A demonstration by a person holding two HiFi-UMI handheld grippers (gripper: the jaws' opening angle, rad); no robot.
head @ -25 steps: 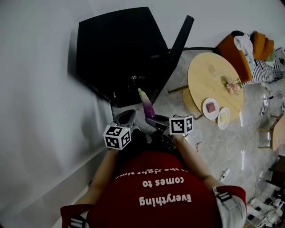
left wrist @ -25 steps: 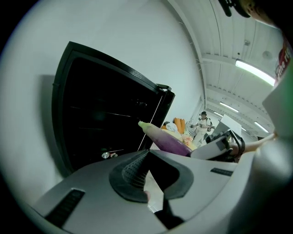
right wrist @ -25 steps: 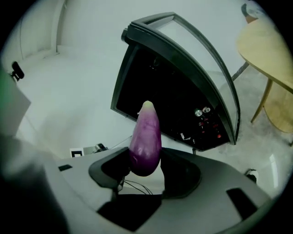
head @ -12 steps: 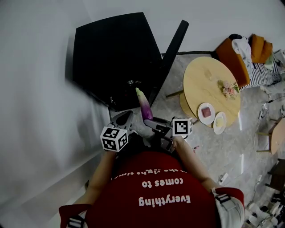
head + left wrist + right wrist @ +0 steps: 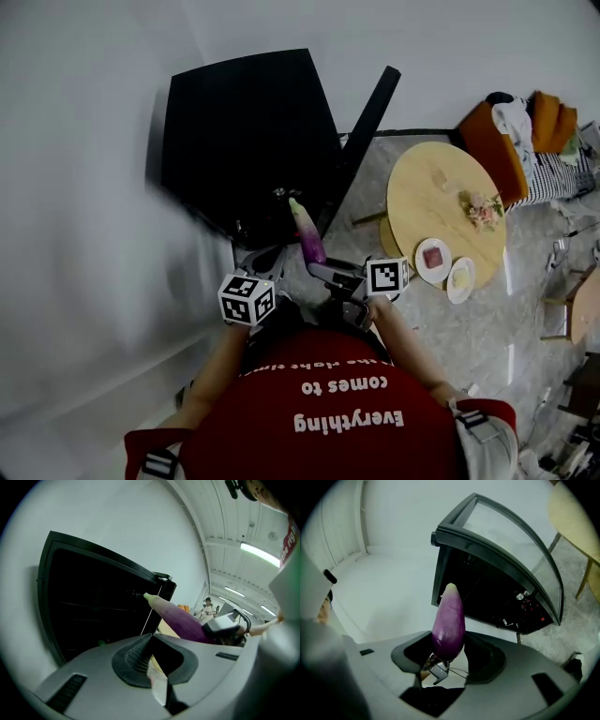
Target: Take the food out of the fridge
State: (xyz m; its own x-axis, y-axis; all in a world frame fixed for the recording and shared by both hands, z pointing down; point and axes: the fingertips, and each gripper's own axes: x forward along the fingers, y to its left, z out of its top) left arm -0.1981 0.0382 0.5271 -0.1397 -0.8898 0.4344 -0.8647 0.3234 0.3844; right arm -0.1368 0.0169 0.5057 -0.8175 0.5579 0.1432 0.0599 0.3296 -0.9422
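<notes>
A: Where is the eggplant (image 5: 307,234) right now?

B: In the air, just outside the open fridge (image 5: 244,131). The right gripper (image 5: 323,272) is clenched on its thick purple end, and its pale green tip points toward 11 o'clock at the dark inside of the fridge.

A: Does the right gripper view agree?

B: Yes. There the eggplant (image 5: 448,623) stands upright between the two jaws of the right gripper (image 5: 449,645), pinched from both sides. The fridge (image 5: 487,592) lies behind it at 1 o'clock, with the glass door (image 5: 511,541) swung wide.

A: And the left gripper (image 5: 265,261)?

B: It holds nothing. In its own view the left gripper (image 5: 152,639) has its jaw tips brought together with nothing between them. The eggplant (image 5: 180,620) crosses at its 2 o'clock, apart from it.

A: How do the two grippers sit in the head view?

B: Side by side in front of the person's red shirt (image 5: 337,412). The left marker cube (image 5: 247,299) is at 7 o'clock of the eggplant and the right marker cube (image 5: 387,277) at 4 o'clock.

A: Anything else around?

B: A round wooden worktop (image 5: 441,187) stands at 2 o'clock on the grey floor (image 5: 487,347), well apart from the fridge. It carries two small plates (image 5: 432,260) and a bunch of flowers (image 5: 483,208). The fridge door (image 5: 361,131) stands between the fridge and the worktop.
</notes>
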